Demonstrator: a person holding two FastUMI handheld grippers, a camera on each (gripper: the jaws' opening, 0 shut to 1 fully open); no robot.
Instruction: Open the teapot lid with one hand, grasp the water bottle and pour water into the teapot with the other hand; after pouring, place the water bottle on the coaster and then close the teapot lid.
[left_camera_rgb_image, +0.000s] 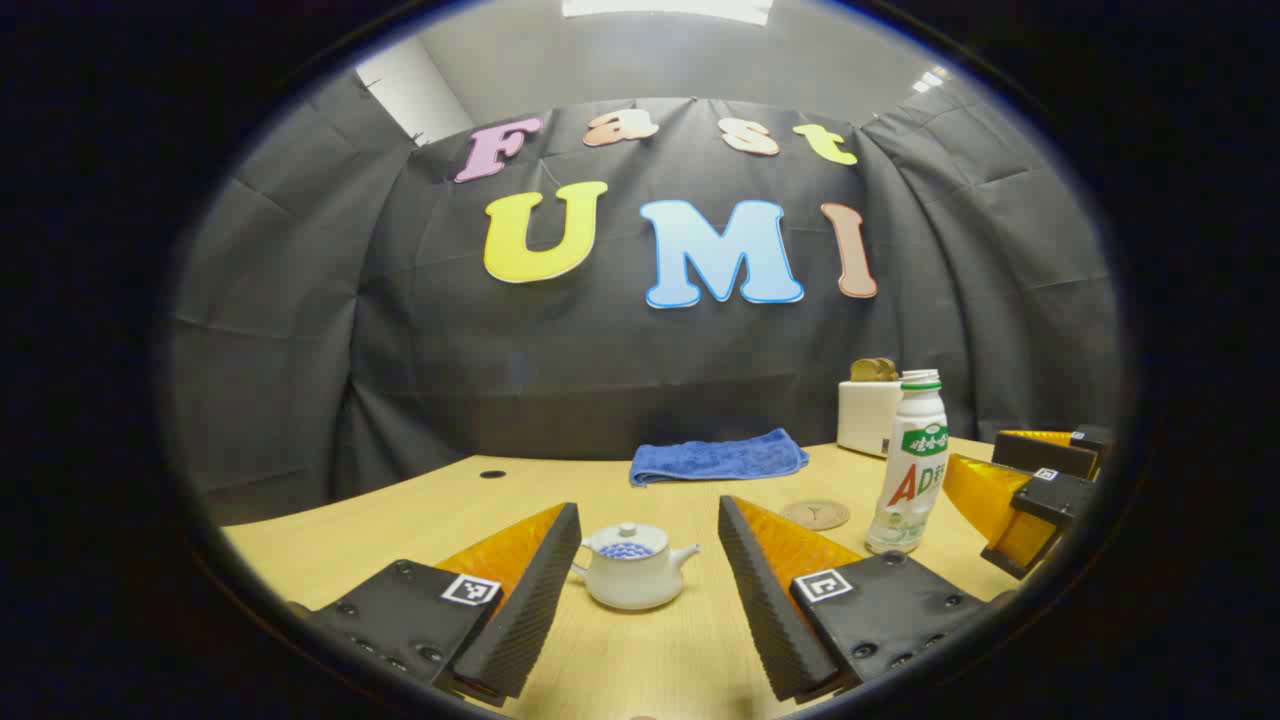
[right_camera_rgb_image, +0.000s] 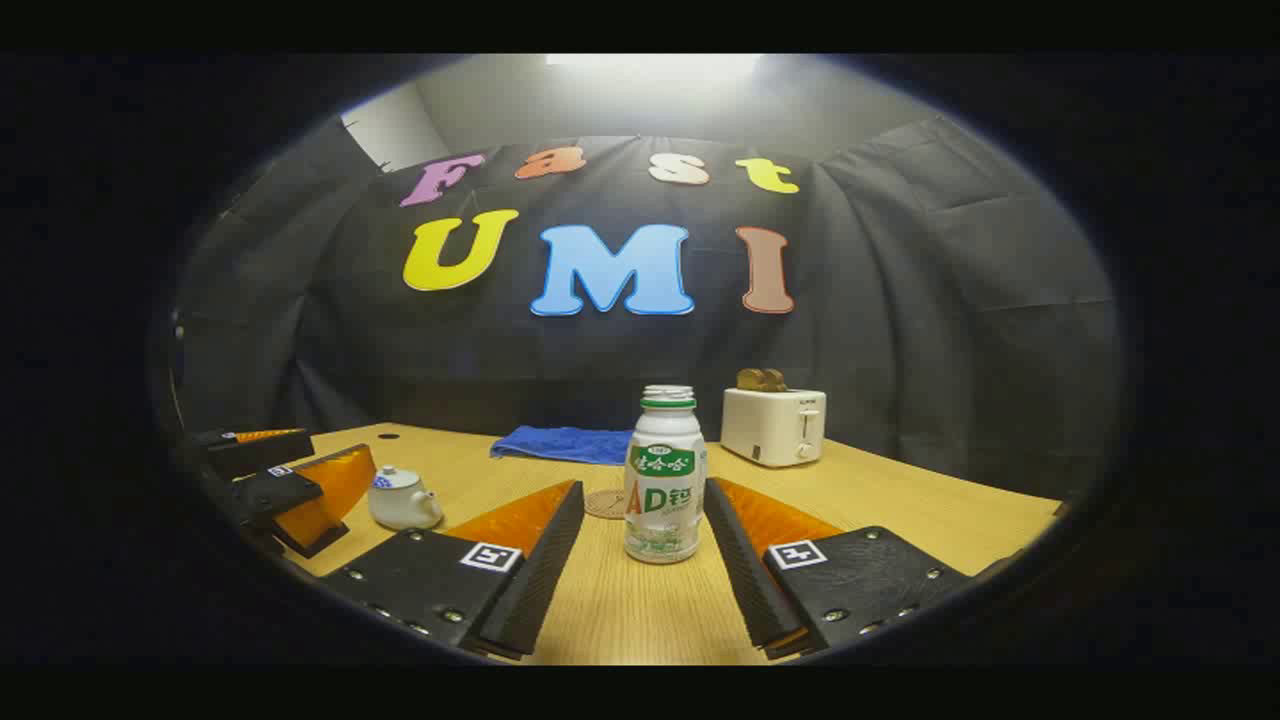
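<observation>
While I hold both tools low over the wooden table (left_camera_rgb_image: 380, 520), my left gripper (left_camera_rgb_image: 648, 570) stands wide open with nothing in it, and the one teapot (left_camera_rgb_image: 632, 566) sits between its fingers at the lower centre of the left gripper view, lid (left_camera_rgb_image: 627, 540) on, touched by neither finger. My right gripper (right_camera_rgb_image: 645, 545) is open just as wide and also empty; the single water bottle (right_camera_rgb_image: 663, 475) stands upright between its fingers at the centre of the right gripper view, clear of both. One round coaster (left_camera_rgb_image: 815, 514) lies bare just left of the bottle in the left gripper view. Farther back I count one folded blue cloth (left_camera_rgb_image: 716, 456) and one white toaster (right_camera_rgb_image: 773, 425) with toast in it.
</observation>
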